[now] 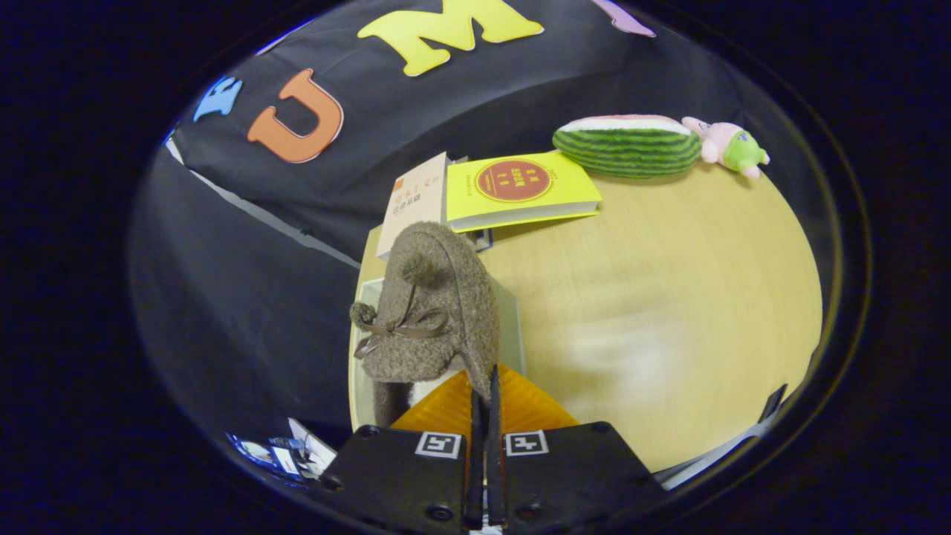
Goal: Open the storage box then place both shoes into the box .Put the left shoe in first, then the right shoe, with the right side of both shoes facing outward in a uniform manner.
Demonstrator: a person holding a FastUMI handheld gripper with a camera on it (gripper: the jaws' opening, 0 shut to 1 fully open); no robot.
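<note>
The gripper (483, 405) has its jaws nearly closed, pinching the heel rim of the shoe (435, 305). The shoe is a soft, fuzzy, light slipper; the fabric rim will likely flex, so the heel edge is the practical hold. It hangs over the edge of the surface (669, 297), above what may be the storage box (513, 319). Its long axis runs away from the jaws, toe toward the books (520, 189).

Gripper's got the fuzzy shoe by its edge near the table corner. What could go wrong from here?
1. The gripper pinches only the thin rim of the brown fuzzy bow-tied shoe; it may slip or swing.
2. The shoe hangs by the wooden table edge, so a drop might go overboard.
3. The yellow book lies just beyond; a swing may clip it.
</note>
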